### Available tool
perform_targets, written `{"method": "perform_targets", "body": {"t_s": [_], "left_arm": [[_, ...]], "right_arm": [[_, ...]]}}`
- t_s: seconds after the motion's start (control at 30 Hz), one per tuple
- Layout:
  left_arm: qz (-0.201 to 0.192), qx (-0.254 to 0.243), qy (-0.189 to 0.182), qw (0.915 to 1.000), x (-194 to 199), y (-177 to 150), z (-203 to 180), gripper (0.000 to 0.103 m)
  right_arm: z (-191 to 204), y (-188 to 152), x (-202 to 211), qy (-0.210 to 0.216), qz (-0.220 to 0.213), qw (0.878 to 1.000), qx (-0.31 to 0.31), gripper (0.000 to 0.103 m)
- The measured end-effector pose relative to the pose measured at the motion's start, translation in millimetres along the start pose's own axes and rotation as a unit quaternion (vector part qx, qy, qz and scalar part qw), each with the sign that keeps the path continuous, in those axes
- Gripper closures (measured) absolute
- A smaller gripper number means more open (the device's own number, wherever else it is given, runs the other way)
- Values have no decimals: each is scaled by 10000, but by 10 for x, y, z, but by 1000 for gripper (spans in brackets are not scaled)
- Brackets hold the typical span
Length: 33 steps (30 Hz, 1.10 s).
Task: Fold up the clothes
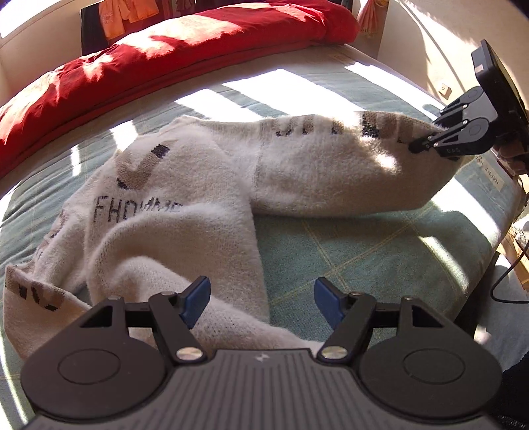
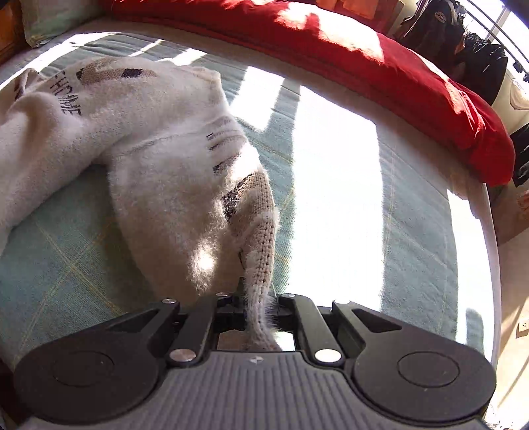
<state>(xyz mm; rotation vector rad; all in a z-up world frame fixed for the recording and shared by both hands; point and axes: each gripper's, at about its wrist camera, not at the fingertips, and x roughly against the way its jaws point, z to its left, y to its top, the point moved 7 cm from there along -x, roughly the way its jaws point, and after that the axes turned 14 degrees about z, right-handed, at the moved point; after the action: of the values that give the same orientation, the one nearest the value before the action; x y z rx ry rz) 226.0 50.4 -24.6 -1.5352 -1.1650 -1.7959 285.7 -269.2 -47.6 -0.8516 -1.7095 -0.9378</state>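
A fluffy cream sweater with dark lettering and beige marks lies crumpled on a pale green bedspread. My left gripper hovers open just above the sweater's near fold, blue pads apart and holding nothing. At the far right of the left wrist view, my right gripper pinches the end of one sleeve and holds it up off the bed. In the right wrist view the gripper is shut on that sleeve's ribbed cuff, and the sweater stretches away to the left.
A red duvet is bunched along the far side of the bed, also seen as the duvet in the right wrist view. Clothes hang behind it. Dark garments hang at right. The bed's edge drops off on the right.
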Motion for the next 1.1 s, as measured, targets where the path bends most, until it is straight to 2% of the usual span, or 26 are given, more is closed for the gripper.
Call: {"method": "perform_targets", "body": {"t_s": [0.13, 0.2, 0.4, 0.5, 0.63, 0.77, 0.87, 0.9, 1.0, 1.07, 1.1], "left_arm": [[40, -40, 1, 10000, -15, -39, -77, 32], [61, -60, 2, 10000, -22, -59, -116, 32], [123, -110, 10, 9999, -47, -116, -217, 32], [161, -44, 55, 9998, -70, -134, -150, 32], [174, 50, 49, 9998, -74, -146, -91, 32], [180, 68, 46, 9998, -80, -157, -52, 32], [188, 85, 75, 9998, -87, -165, -15, 32], [191, 91, 85, 9997, -90, -168, -3, 32], [194, 140, 113, 9996, -92, -173, 49, 32], [174, 196, 121, 9996, -88, -172, 89, 32], [159, 232, 121, 9995, -84, -171, 108, 32]], "right_arm": [[-292, -119, -85, -583, 142, 9982, -94, 95], [-383, -120, -158, -658, 224, 9974, -210, 95], [-397, -16, -415, -965, 382, 9943, -241, 95], [-419, -9, -470, -1042, 416, 9934, -248, 95], [-503, -1, -539, -1596, 473, 9861, 1, 94], [-515, 34, -602, -1891, 541, 9804, 126, 94], [-496, 51, -620, -1833, 514, 9817, 84, 92], [-495, 52, -611, -1808, 487, 9823, 49, 84], [-522, 63, -474, -1309, 250, 9905, -337, 81], [-541, 77, -334, -911, 47, 9936, -668, 76], [-535, 91, -238, -753, -102, 9938, -816, 69]]}}
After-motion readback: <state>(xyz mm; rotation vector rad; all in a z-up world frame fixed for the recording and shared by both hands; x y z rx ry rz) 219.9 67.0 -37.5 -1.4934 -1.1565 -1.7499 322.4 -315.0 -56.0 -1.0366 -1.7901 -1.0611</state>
